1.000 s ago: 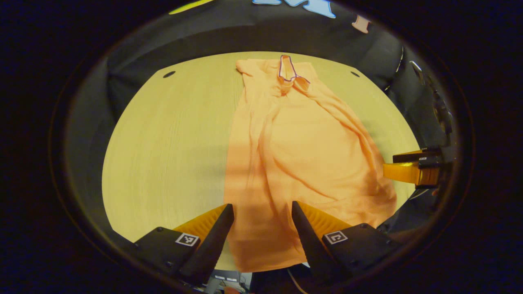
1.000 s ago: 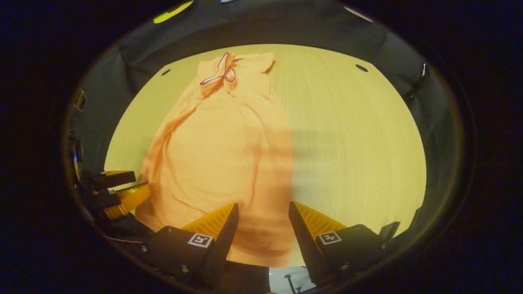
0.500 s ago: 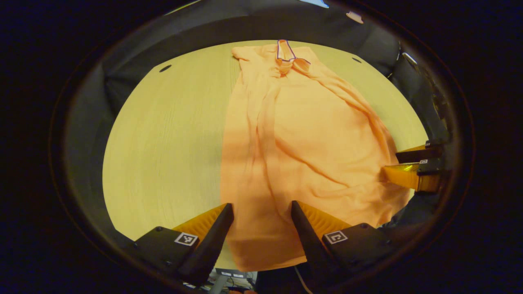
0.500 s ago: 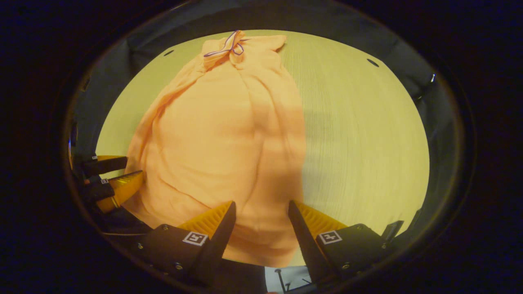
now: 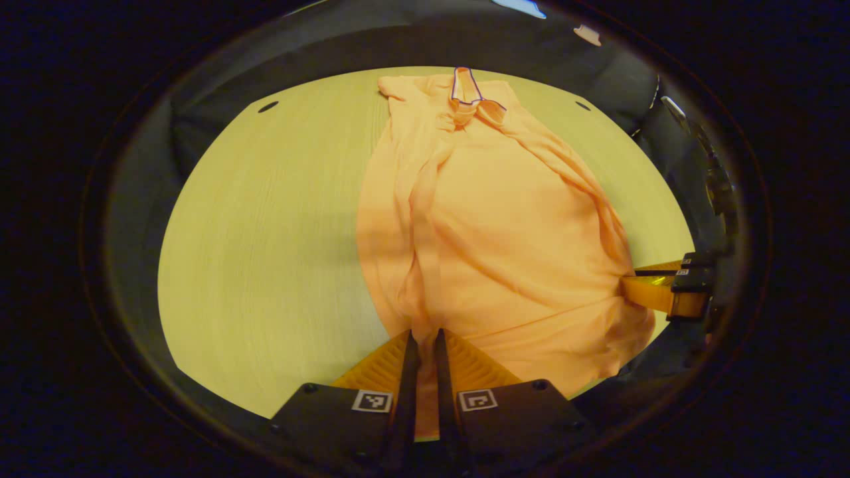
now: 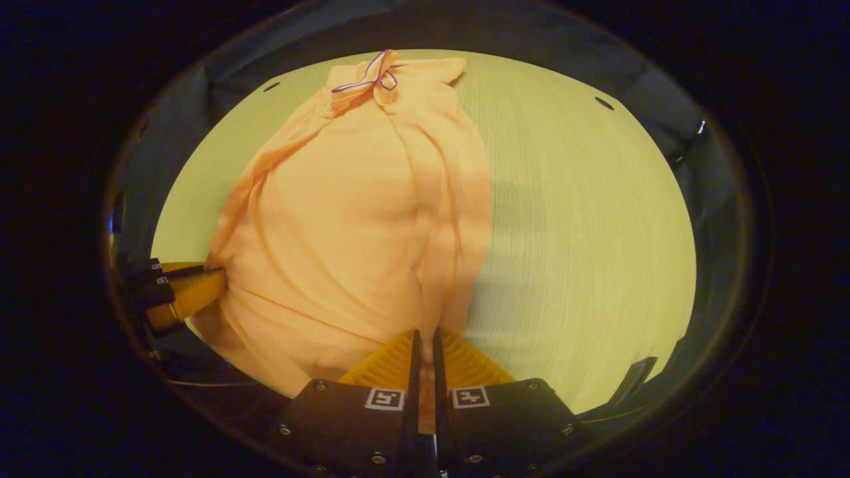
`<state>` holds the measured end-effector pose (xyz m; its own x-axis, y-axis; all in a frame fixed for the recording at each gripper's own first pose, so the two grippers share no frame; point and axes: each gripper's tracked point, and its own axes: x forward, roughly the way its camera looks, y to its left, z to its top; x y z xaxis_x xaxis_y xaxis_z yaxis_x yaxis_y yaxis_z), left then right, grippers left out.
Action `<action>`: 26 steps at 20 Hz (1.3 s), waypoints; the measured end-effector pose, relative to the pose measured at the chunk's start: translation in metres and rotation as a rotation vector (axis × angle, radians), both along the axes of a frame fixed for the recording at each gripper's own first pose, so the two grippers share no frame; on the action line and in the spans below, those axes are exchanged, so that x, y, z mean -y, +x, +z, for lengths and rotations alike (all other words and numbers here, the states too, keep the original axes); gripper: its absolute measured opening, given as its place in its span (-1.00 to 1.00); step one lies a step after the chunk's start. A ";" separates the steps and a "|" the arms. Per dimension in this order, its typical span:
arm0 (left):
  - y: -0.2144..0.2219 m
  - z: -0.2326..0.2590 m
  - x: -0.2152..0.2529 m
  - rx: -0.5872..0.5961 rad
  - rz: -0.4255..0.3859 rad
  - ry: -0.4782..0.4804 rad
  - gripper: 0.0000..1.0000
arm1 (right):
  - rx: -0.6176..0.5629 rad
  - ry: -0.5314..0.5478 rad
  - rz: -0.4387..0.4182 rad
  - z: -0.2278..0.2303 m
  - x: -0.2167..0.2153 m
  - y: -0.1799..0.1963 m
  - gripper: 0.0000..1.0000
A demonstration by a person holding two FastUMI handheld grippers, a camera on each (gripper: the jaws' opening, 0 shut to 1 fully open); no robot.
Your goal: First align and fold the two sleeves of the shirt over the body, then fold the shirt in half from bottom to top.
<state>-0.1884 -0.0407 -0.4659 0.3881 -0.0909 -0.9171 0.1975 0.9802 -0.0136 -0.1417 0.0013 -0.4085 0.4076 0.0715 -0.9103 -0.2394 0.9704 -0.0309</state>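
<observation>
An orange shirt (image 5: 491, 219) (image 6: 352, 212) lies lengthwise on the round wooden table (image 5: 265, 232) (image 6: 584, 226), collar with purple trim at the far end, sleeves folded in over the body. My left gripper (image 5: 423, 335) is shut on the shirt's bottom hem near its left corner, cloth pinched between both fingers. My right gripper (image 6: 423, 334) is shut on the hem near the right corner. The right gripper (image 5: 647, 287) appears at the right edge of the left gripper view, the left gripper (image 6: 189, 289) at the left edge of the right gripper view.
Bare tabletop lies to the left of the shirt in the left gripper view and to its right in the right gripper view. Small dark holes (image 5: 268, 106) (image 6: 604, 103) mark the table's far corners. Black cloth walls surround the table.
Both grippers stood open over the hem before; both have now shut on it. The cloth bunches toward each pair of fingers.
</observation>
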 end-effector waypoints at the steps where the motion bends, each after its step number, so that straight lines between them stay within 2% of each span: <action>1: 0.001 0.000 0.000 -0.001 -0.003 0.003 -0.67 | -0.004 0.009 -0.012 0.005 0.001 -0.003 -0.99; 2: 0.002 0.004 0.000 0.004 -0.003 -0.002 -0.67 | 0.003 0.016 -0.013 0.001 -0.001 0.000 -0.99; 3: 0.003 0.000 0.001 0.002 -0.004 0.002 -0.82 | -0.008 0.016 -0.013 0.001 -0.001 -0.001 -0.99; 8: 0.009 0.006 -0.001 -0.003 -0.007 0.021 -0.88 | 0.005 0.038 -0.017 0.011 -0.006 0.007 -0.99; 10: 0.021 0.014 0.000 0.023 0.006 0.008 -0.82 | 0.032 0.049 -0.020 0.022 -0.008 0.016 -0.99; 12: 0.038 0.024 0.000 0.045 0.016 -0.001 -0.87 | 0.060 0.068 -0.029 0.037 -0.011 0.032 -0.99; 13: 0.050 0.031 0.002 0.062 0.025 -0.009 -0.82 | 0.077 0.074 -0.032 0.044 -0.012 0.041 -0.99; 16: 0.094 0.056 0.004 0.120 0.047 -0.041 -0.88 | 0.124 0.097 -0.037 0.067 -0.016 0.073 -0.99; 18: 0.134 0.073 0.005 0.164 0.055 -0.064 -0.82 | 0.162 0.111 -0.033 0.081 -0.020 0.102 -0.99; 19: 0.156 0.080 0.005 0.184 0.053 -0.072 -0.88 | 0.186 0.115 -0.026 0.090 -0.022 0.122 -0.99; 26: 0.266 0.113 0.003 0.285 0.029 -0.067 -0.88 | 0.316 0.127 0.015 0.149 -0.038 0.223 -0.99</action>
